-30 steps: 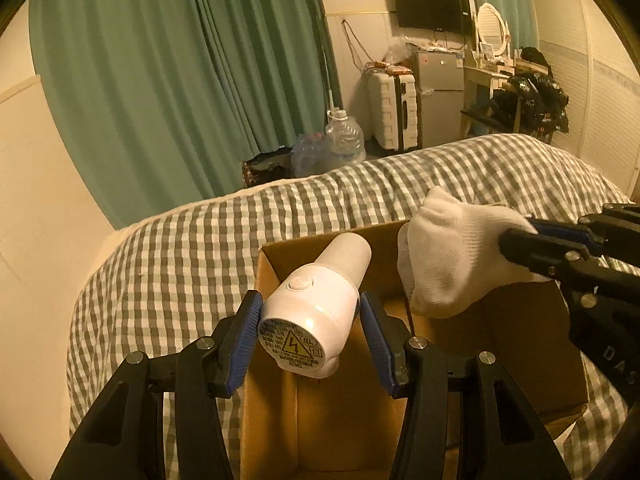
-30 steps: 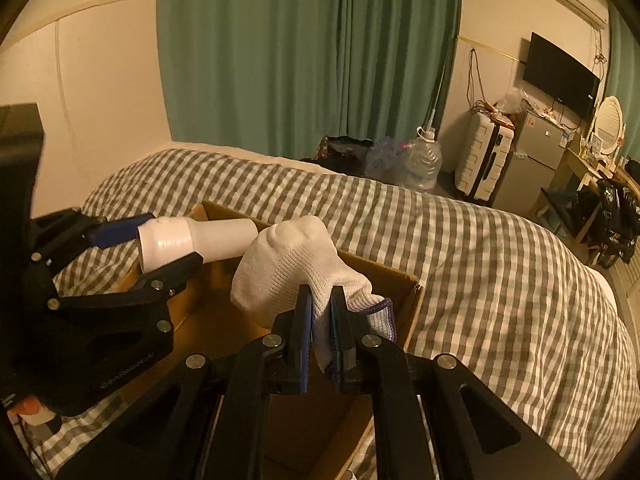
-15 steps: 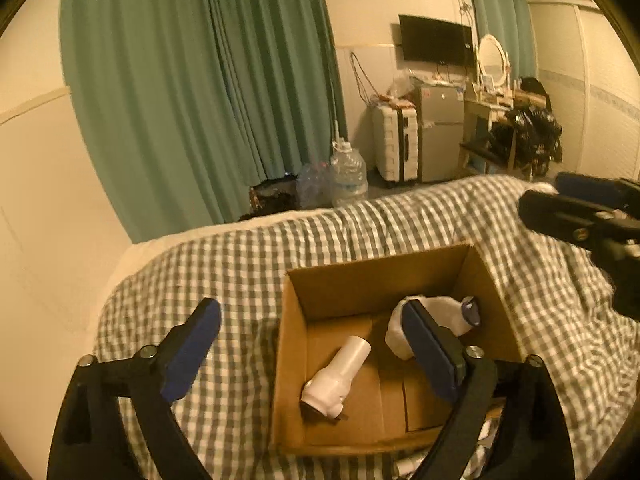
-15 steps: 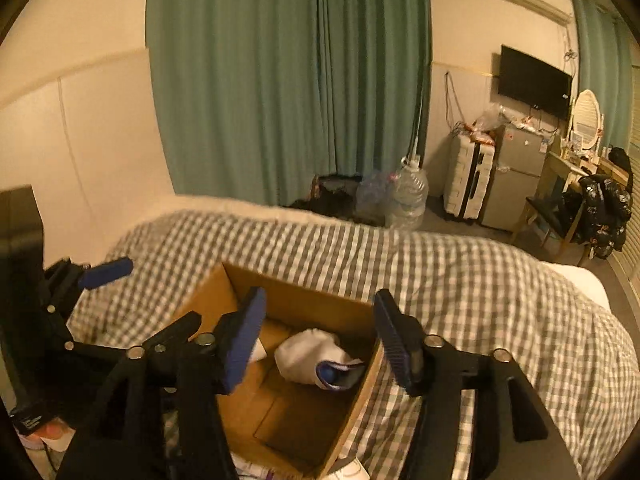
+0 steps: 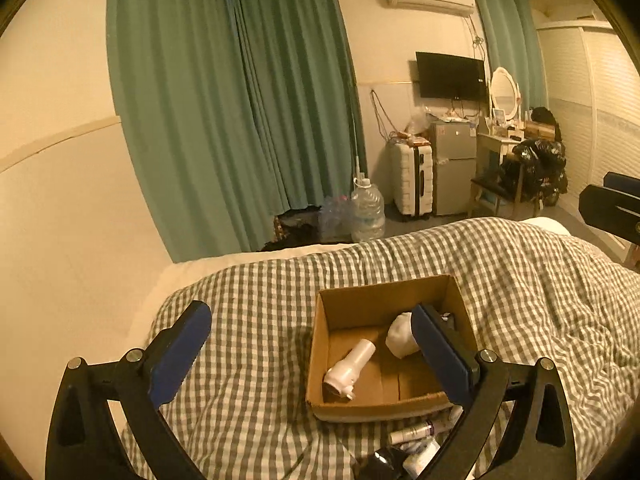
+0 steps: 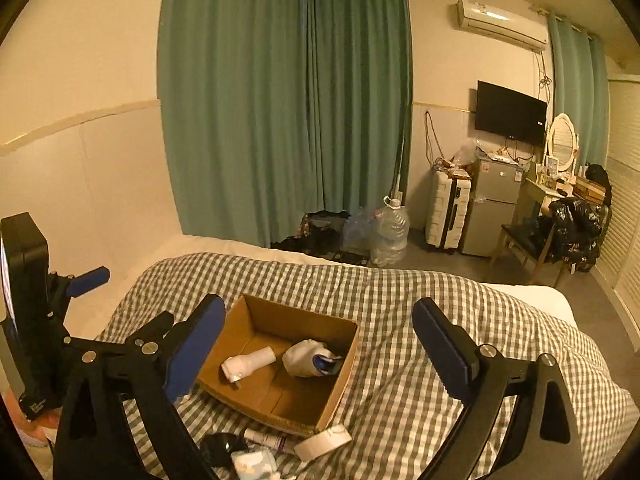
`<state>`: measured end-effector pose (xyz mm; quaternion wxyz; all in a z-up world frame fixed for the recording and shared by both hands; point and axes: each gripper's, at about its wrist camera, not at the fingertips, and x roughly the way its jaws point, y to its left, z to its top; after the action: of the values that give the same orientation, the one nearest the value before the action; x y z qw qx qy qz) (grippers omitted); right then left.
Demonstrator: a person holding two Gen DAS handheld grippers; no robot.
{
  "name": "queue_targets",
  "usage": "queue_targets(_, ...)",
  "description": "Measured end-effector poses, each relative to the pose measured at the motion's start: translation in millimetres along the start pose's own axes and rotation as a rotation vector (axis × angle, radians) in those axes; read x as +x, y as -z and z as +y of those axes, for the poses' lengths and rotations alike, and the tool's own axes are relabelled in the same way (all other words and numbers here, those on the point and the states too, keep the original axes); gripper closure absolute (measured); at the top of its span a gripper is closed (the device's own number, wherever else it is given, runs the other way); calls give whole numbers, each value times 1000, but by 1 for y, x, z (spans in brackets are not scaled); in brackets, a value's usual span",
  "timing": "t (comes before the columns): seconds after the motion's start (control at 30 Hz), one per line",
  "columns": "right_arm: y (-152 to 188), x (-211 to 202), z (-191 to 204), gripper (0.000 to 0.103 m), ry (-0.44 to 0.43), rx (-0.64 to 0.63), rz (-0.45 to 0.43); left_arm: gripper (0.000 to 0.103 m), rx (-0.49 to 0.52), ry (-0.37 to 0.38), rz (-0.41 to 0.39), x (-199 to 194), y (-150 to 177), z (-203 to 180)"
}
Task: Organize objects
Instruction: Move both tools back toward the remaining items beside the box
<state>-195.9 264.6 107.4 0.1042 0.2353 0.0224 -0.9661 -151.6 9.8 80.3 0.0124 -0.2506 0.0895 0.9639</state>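
Checked bedding carries the cardboard box (image 6: 340,364) already holding the white plug-in device (image 6: 248,362) and sock (image 6: 306,360), both grippers (left gripper (image 5: 312,354), right gripper (image 6: 320,350)) spread empty above it, so next comes fetching the loose items (image 6: 280,446) just before the box

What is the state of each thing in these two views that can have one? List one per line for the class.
Left tool: open, empty.
Right tool: open, empty.
Cardboard box: open-topped, on the bed.
White plug-in device: lying on its side in the box.
White sock: bunched, in the box.
Tape roll: lying on the bedcover outside the box.
Curtains: drawn shut.
TV: screen dark.
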Motion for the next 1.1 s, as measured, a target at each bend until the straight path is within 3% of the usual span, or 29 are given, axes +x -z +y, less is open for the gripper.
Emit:
queue_targets(0.2, 7, -34, 9, 8, -11, -24, -19, 0, -33, 12, 23, -21, 15, 4)
queue_targets(0.4, 38, -40, 24, 8, -33, -64, 33, 0, -36, 7, 56, -26, 44, 3)
queue_targets(0.63, 95, -10, 36, 8, -43, -145, 171, 0, -36, 19, 159, 1, 95, -5)
queue_targets(0.87, 146, 38, 25, 8, -51, -109, 315, 0, -33, 39, 291, 39, 144, -16)
queue_targets(1.1, 195, 74, 37, 8, -111, -140, 468, 0, -9, 36, 370, 59, 179, -23)
